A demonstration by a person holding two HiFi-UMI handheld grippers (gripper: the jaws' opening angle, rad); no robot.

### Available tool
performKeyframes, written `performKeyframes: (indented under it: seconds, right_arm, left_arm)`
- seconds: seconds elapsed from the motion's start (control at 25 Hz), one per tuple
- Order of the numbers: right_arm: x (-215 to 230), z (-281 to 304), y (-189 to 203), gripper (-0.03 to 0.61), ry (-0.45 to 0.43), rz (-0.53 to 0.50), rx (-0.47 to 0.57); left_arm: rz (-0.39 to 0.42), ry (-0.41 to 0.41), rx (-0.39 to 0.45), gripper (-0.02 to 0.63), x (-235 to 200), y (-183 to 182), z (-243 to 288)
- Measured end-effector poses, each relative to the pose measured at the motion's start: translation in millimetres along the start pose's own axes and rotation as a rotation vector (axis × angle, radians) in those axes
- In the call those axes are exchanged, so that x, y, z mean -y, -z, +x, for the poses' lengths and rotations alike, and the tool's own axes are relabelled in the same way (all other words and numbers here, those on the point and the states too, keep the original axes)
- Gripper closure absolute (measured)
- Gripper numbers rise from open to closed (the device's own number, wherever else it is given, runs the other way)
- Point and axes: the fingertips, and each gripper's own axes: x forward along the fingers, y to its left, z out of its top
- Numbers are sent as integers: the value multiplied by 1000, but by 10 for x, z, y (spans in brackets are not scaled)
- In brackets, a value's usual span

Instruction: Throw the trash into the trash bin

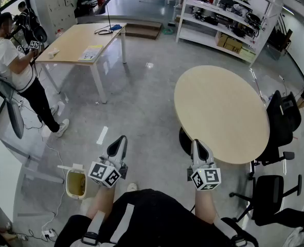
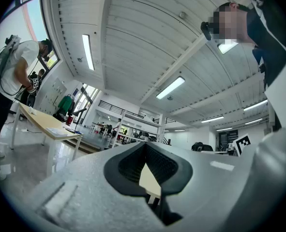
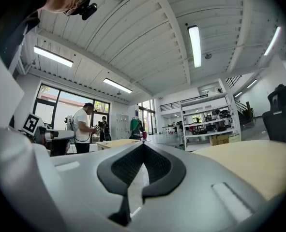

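As we stand by, left gripper (image 1: 118, 141) closed and empty, right gripper (image 1: 199, 144) likewise, trash bin (image 1: 76, 171) on the floor near our left gripper, on its outer side

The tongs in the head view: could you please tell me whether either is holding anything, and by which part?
Nothing is held: the left tongs and the right tongs are both shut, tips together, with nothing between them.

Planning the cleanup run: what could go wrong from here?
Both the left hand-held gripper and right hand-held gripper are shut and empty, and no trash shows on the round table: searching may cost time. The trash bin is small and low, with a power strip on the floor nearby; a drop might miss, or feet might snag.
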Motion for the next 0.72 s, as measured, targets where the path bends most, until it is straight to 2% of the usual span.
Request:
performKeyframes:
  seconds: [0.72]
  right_arm:
    - [98, -90, 12, 574, 33, 2, -6]
  left_arm:
    - [-12, 33, -6, 610, 40, 100, 71]
